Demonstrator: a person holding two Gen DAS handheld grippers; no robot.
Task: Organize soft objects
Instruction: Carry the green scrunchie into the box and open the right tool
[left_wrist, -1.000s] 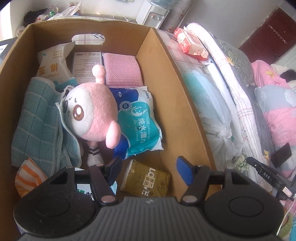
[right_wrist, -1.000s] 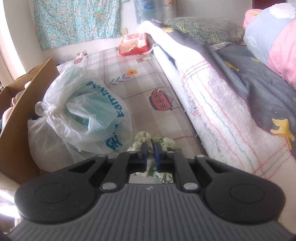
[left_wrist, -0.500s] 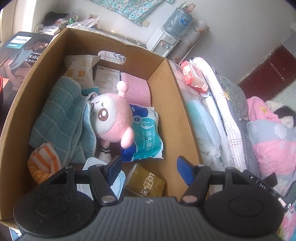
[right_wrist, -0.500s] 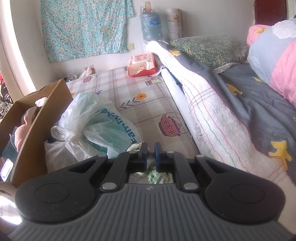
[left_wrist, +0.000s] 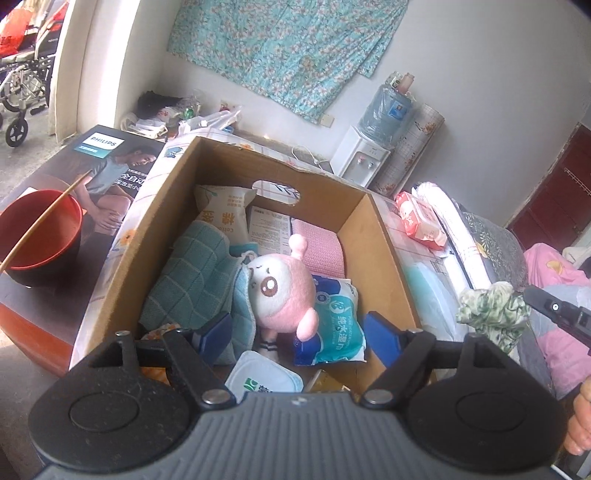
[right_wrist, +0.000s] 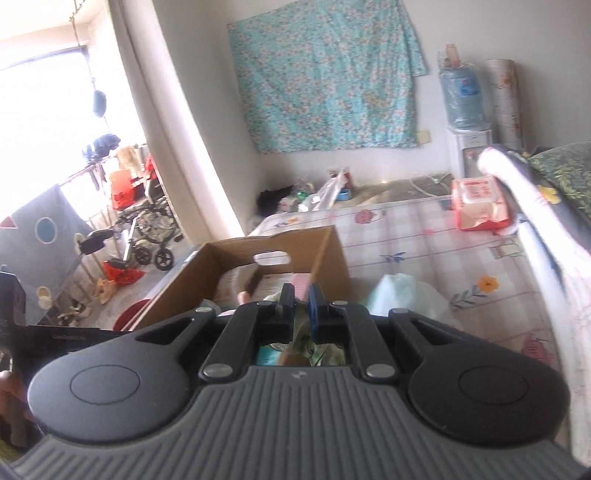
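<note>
An open cardboard box (left_wrist: 373, 236) holds a pink plush toy (left_wrist: 284, 291), a teal towel (left_wrist: 192, 273), a blue wet-wipes pack (left_wrist: 332, 325), a pink cloth (left_wrist: 317, 247) and a cotton-pad pack (left_wrist: 221, 214). My left gripper (left_wrist: 297, 328) hovers above the box's near end, its jaws opening with nothing between them. My right gripper (right_wrist: 301, 295) is shut on a crumpled green floral cloth (right_wrist: 306, 345), held in the air beside the box's right wall. From the left wrist view the cloth (left_wrist: 491, 310) hangs from the right gripper (left_wrist: 532, 295).
The box (right_wrist: 325, 251) stands on a checked mattress (right_wrist: 424, 251). A knotted plastic bag (right_wrist: 406, 295) lies beside its right wall, a red tissue pack (left_wrist: 421, 221) further back. A red bowl with a stick (left_wrist: 40, 229) sits on a printed carton at left. Folded quilts (left_wrist: 480, 236) run along the right.
My right gripper has lifted the green cloth off the mattress and swung toward the box. My left gripper drew back and up from the box, and its jaws spread wider.
</note>
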